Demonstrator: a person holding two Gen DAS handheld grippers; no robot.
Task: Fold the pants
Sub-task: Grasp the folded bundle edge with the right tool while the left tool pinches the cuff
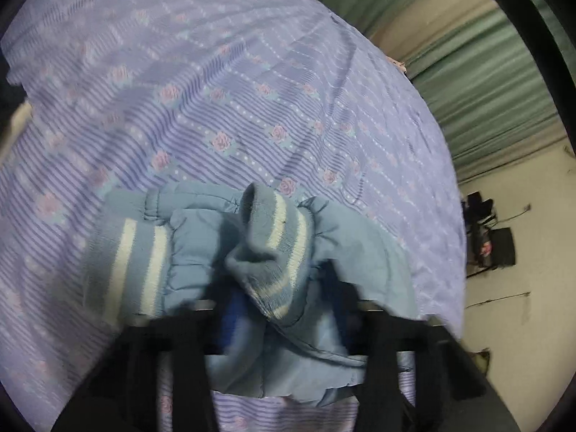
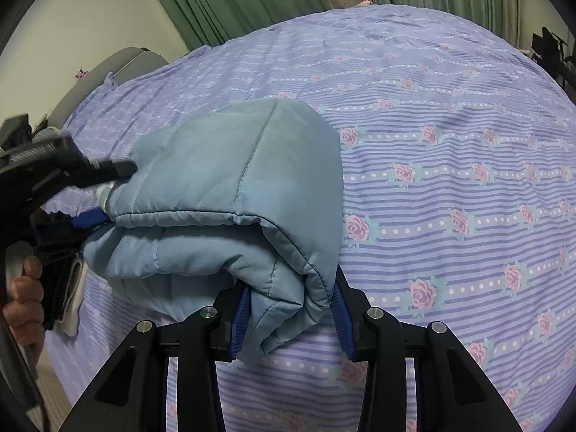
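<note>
Bedspread [image 2: 450, 187] under pants [image 2: 230, 194]; right gripper [image 2: 291, 318] and left gripper [image 1: 284, 327] both clamp folded pants; left fingertips hidden.

Your right gripper [image 2: 289, 320] points steeply down, blue pads [image 2: 240, 320] clamped on thick fold of pants [image 2: 223, 187]. Your left gripper [image 1: 284, 320] also tilts down, jaws closed on cuff end of pants, fabric bunched between fingers. In right view, left gripper [image 2: 104, 194] reaches in from left edge, your bare hand [image 2: 25, 298] wrapped round its handle.
</note>
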